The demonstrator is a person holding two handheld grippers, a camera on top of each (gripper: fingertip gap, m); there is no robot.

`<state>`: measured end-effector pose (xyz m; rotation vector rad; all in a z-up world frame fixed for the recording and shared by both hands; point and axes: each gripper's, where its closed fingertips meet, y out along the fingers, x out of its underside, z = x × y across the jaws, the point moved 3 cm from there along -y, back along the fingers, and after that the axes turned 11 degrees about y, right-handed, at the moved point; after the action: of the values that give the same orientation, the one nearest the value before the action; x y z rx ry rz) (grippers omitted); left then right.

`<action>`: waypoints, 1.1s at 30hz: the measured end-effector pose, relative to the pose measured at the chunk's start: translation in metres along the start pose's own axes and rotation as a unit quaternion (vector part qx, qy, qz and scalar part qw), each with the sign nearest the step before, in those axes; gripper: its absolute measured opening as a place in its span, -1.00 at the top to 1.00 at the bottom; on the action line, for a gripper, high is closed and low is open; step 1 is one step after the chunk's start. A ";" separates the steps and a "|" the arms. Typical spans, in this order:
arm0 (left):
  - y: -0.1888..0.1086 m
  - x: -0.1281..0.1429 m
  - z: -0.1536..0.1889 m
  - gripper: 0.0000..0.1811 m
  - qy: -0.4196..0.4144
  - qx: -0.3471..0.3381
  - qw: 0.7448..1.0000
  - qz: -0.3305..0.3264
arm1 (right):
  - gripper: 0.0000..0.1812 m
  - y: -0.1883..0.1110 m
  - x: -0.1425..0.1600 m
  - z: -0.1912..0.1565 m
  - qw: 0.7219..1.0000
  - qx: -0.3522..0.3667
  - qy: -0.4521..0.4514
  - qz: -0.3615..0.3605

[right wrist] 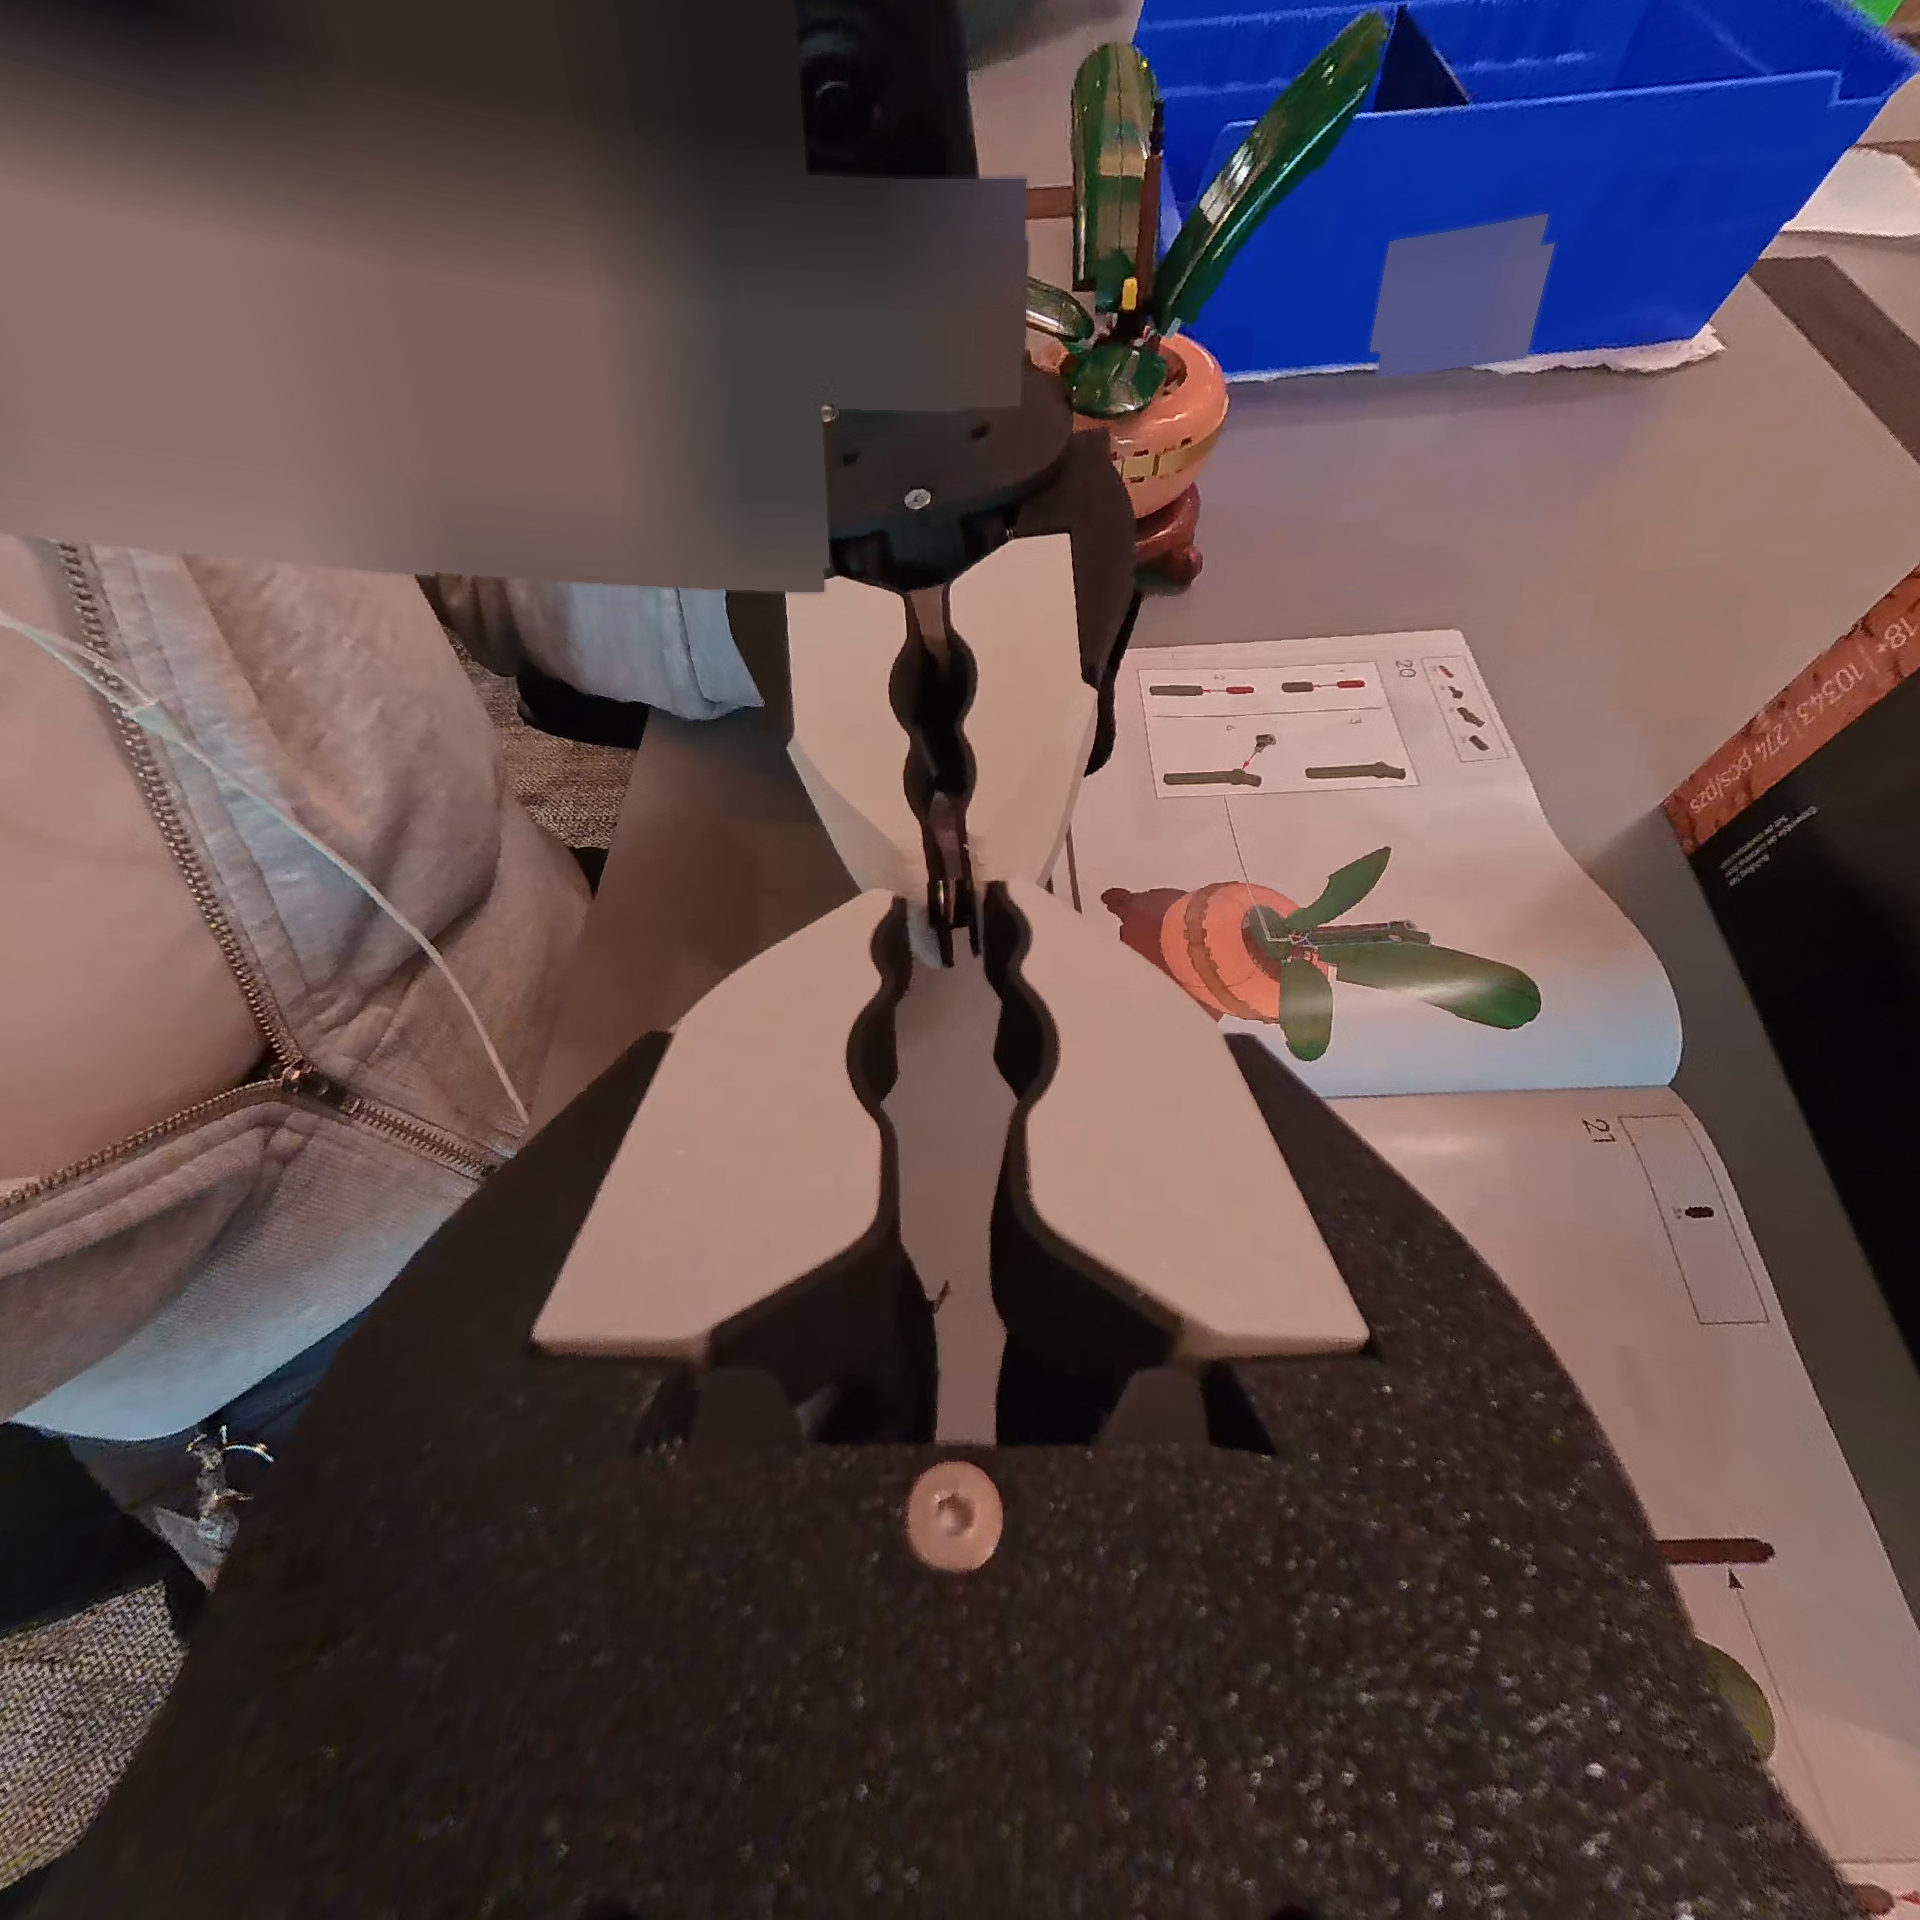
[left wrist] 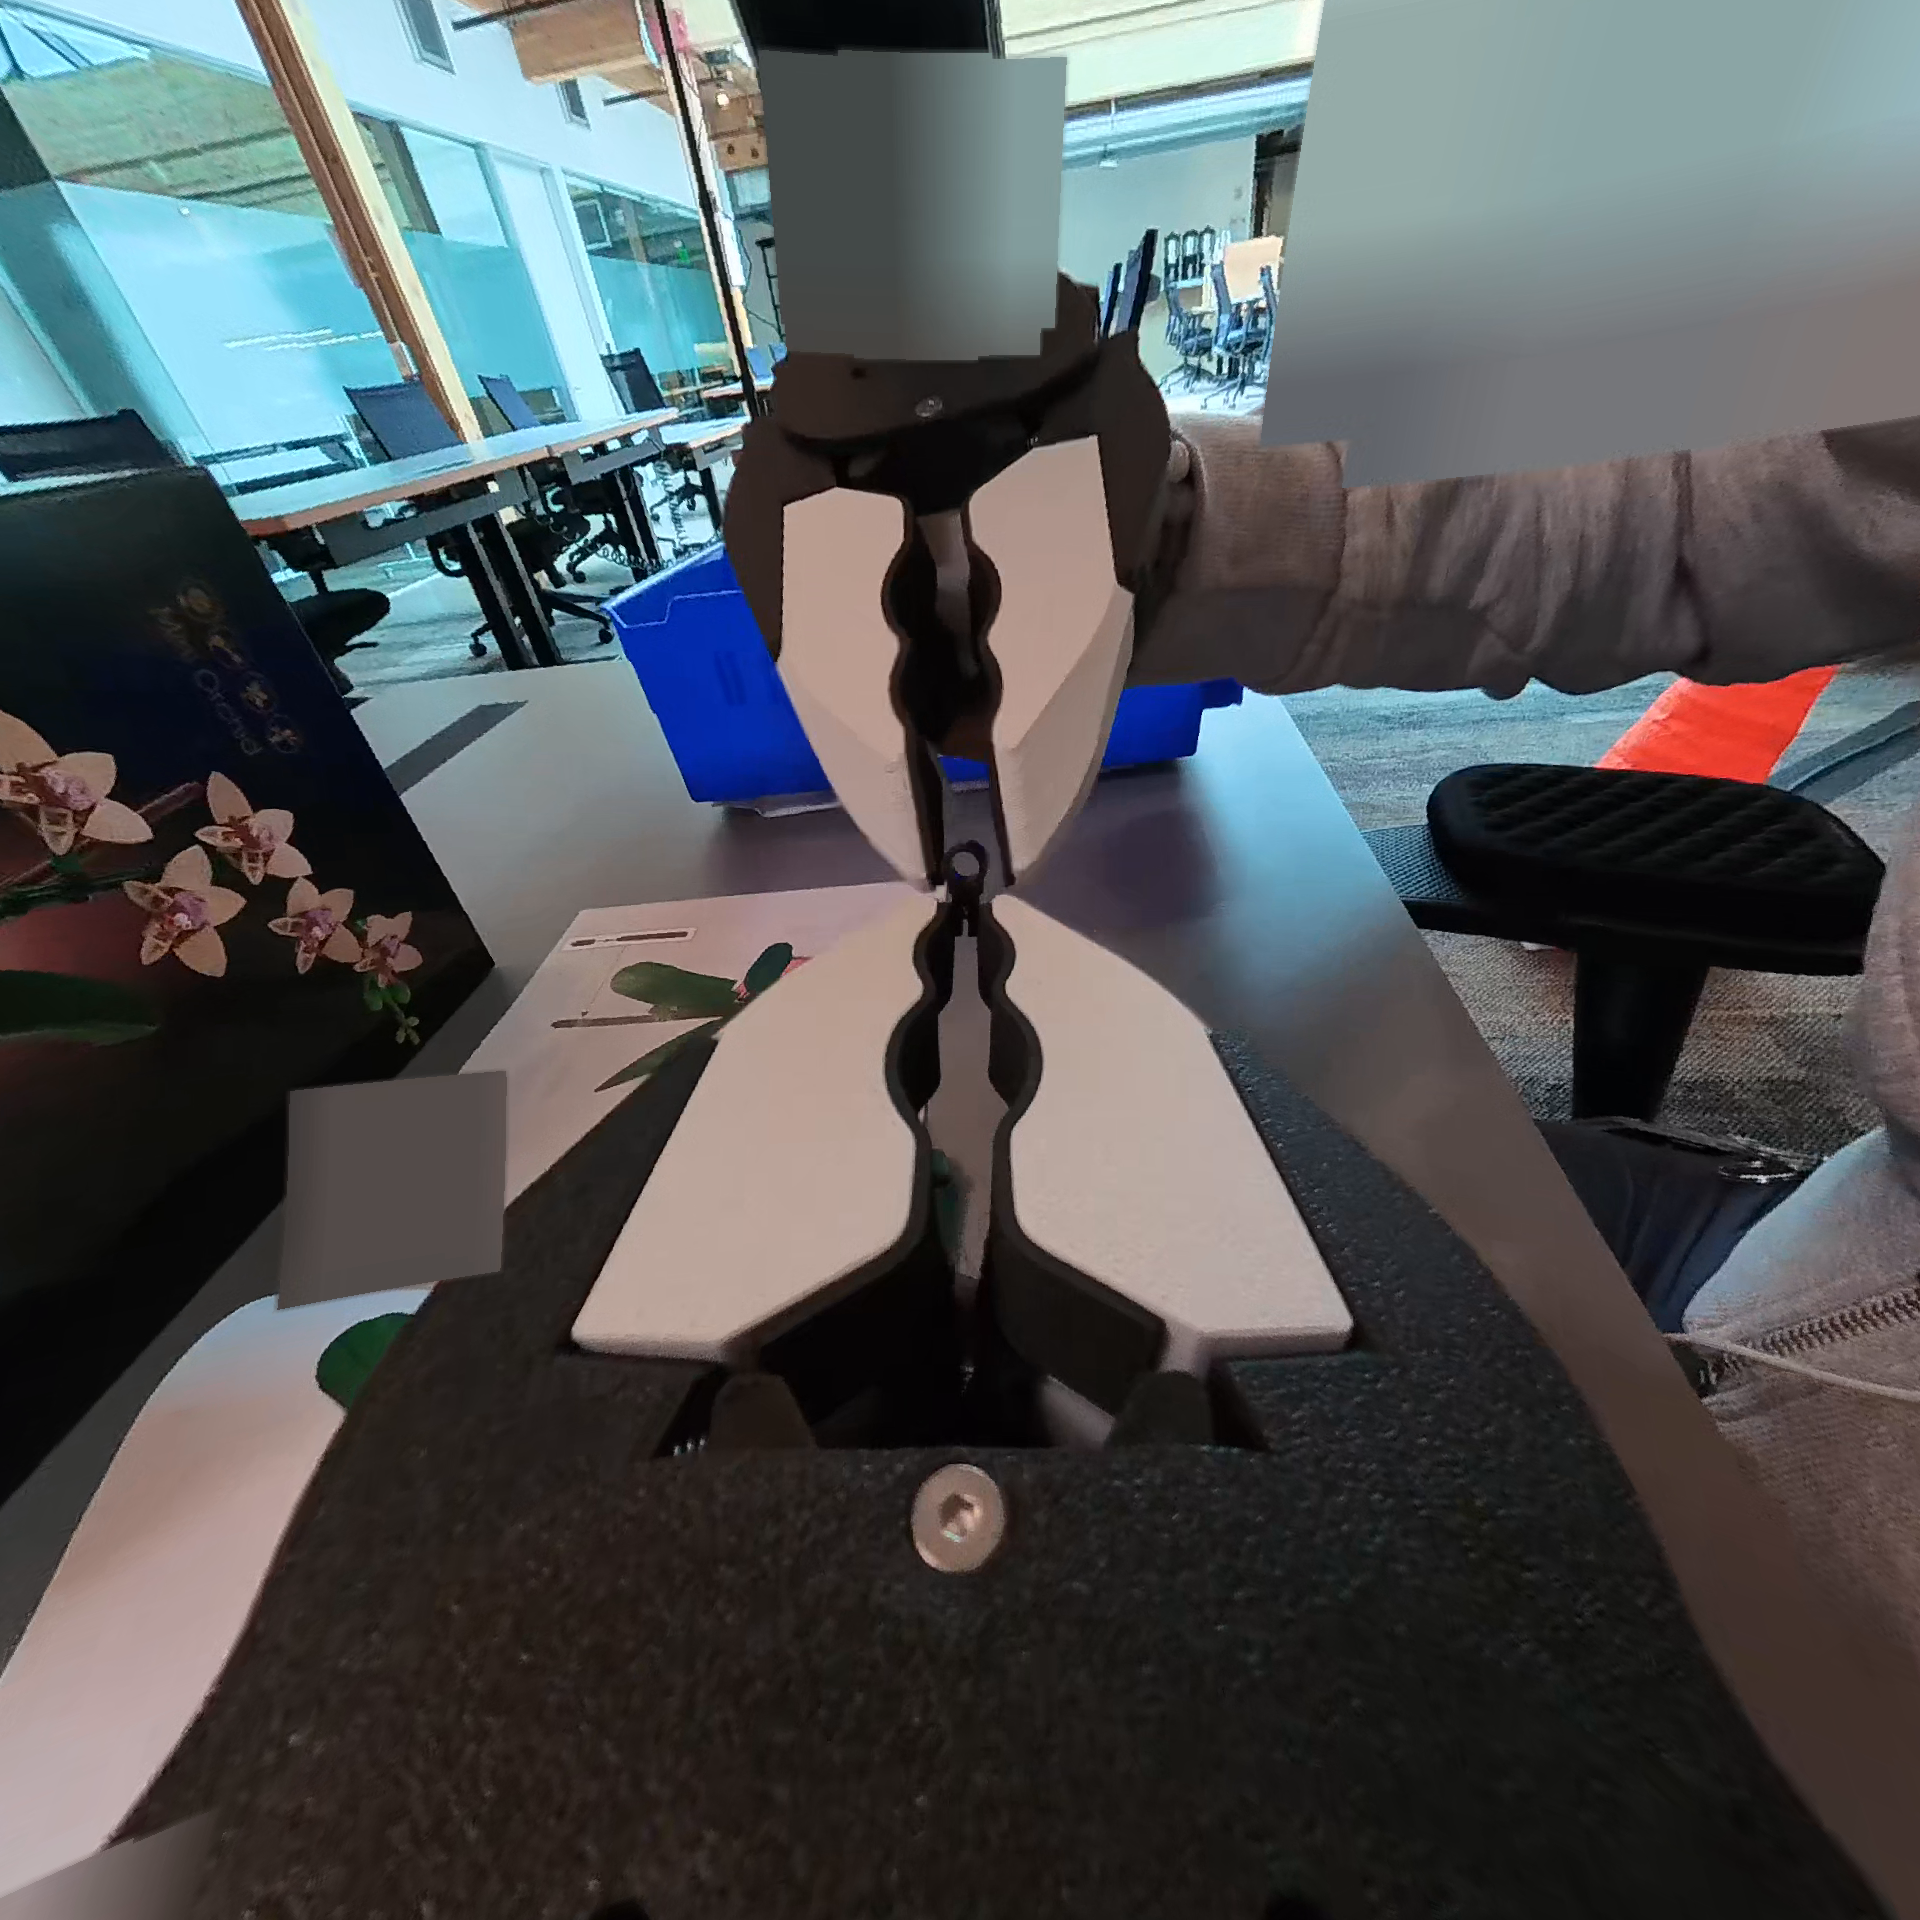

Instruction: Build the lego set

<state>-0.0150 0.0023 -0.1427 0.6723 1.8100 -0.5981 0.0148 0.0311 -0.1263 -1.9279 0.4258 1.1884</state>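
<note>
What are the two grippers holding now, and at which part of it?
Both the left gripper and the right gripper pinch a small dark piece, one at each end.

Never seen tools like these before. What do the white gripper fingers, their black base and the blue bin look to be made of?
Left gripper's fingers: matte white plastic, probably 3D-printed, going by the faint grainy surface. Black base: rough, speckled hard plastic, perhaps also printed; a shiny metal screw sits in it. Blue bin: smooth, thin-walled plastic, slightly glossy.
</note>
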 end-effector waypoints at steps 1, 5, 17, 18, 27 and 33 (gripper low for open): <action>0.000 0.001 0.000 0.97 0.002 0.000 1.000 -0.003 | 0.81 0.001 0.000 0.000 1.000 0.001 0.002 -0.001; 0.000 0.001 0.001 0.97 0.006 -0.002 1.000 -0.011 | 0.90 0.002 -0.001 0.001 1.000 0.011 -0.004 -0.007; 0.001 0.001 0.002 0.97 0.014 -0.003 1.000 -0.013 | 0.93 0.001 0.003 0.000 0.999 0.023 -0.023 -0.036; 0.001 0.002 0.002 0.97 0.012 -0.002 1.000 -0.015 | 0.93 0.001 0.003 0.000 0.998 0.027 -0.030 -0.040; -0.007 0.050 0.001 0.78 0.062 0.027 0.977 -0.204 | 0.93 0.011 0.051 0.021 0.981 0.075 -0.038 -0.173; 0.009 0.072 0.010 0.85 0.072 0.070 0.958 -0.267 | 0.93 0.022 0.073 0.036 0.974 0.079 -0.033 -0.211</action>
<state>-0.0224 0.0133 -0.2143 0.3154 2.1128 -1.0666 0.0161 0.0553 -0.2070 -1.7252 0.0651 0.9063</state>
